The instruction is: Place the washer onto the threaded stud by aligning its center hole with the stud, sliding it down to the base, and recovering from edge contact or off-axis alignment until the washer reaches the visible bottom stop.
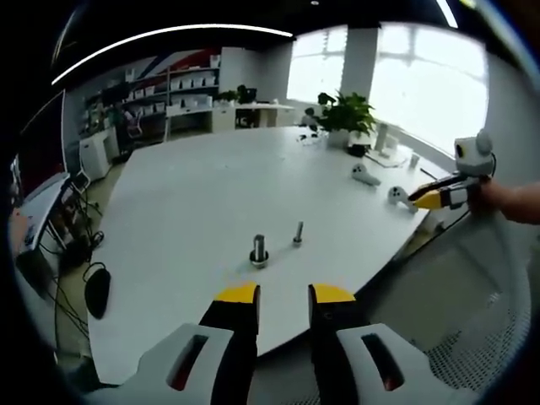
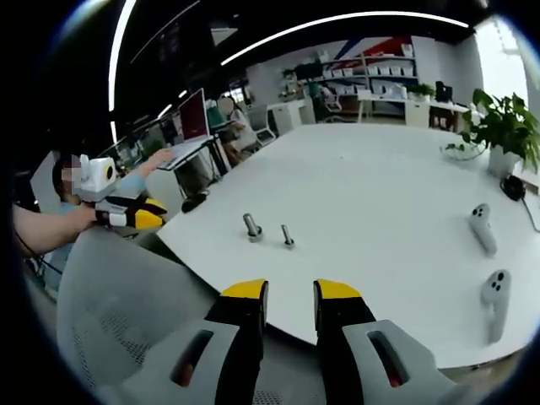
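Two metal pieces stand on the white table (image 1: 194, 194): a thicker stud (image 1: 259, 251) with a wide collar at its base, and just beside it a thinner threaded stud (image 1: 298, 233). Whether that collar is the washer, I cannot tell. My left gripper (image 1: 283, 294) hangs over the table's near edge, jaws parted and empty. My right gripper (image 2: 290, 290) is likewise spread, holding nothing, above a mesh chair back (image 2: 118, 295). Two white controllers (image 2: 489, 261) lie well apart from the studs, near a potted plant (image 1: 344, 114).
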The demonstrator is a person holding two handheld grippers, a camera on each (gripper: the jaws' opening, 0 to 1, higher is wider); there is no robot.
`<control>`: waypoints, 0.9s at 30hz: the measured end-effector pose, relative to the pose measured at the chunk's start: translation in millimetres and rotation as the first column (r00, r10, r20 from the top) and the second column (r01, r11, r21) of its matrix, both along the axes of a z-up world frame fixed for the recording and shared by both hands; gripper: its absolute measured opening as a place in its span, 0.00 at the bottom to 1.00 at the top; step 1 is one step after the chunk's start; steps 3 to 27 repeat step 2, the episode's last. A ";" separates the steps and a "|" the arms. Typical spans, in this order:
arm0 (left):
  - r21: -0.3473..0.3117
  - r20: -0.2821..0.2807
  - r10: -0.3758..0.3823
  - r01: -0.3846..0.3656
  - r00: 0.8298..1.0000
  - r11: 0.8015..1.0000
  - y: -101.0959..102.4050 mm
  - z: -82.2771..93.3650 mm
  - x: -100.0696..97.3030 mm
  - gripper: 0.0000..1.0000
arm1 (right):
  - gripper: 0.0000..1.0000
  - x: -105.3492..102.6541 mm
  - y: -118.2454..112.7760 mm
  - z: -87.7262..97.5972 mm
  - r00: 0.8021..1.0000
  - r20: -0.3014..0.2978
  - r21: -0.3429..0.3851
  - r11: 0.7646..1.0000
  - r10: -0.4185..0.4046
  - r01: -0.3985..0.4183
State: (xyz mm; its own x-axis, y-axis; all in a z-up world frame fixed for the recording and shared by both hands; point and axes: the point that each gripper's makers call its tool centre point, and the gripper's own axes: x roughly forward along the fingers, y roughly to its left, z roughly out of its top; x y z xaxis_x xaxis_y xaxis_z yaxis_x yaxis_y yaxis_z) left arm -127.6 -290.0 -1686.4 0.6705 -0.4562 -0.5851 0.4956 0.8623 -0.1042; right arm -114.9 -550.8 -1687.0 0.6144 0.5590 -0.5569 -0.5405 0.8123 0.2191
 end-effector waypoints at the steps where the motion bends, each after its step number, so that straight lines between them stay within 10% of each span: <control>1: 0.000 0.000 -0.003 0.003 1.000 1.000 -0.4 0.0 0.0 0.21 | 0.24 -0.6 0.6 -0.1 1.000 -0.001 -0.002 1.000 0.001 -0.001; 27: -0.001 -0.001 -0.005 0.005 1.000 1.000 -0.6 -0.2 0.0 0.21 | 0.24 -0.6 0.6 0.0 1.000 0.000 -0.001 1.000 0.001 -0.001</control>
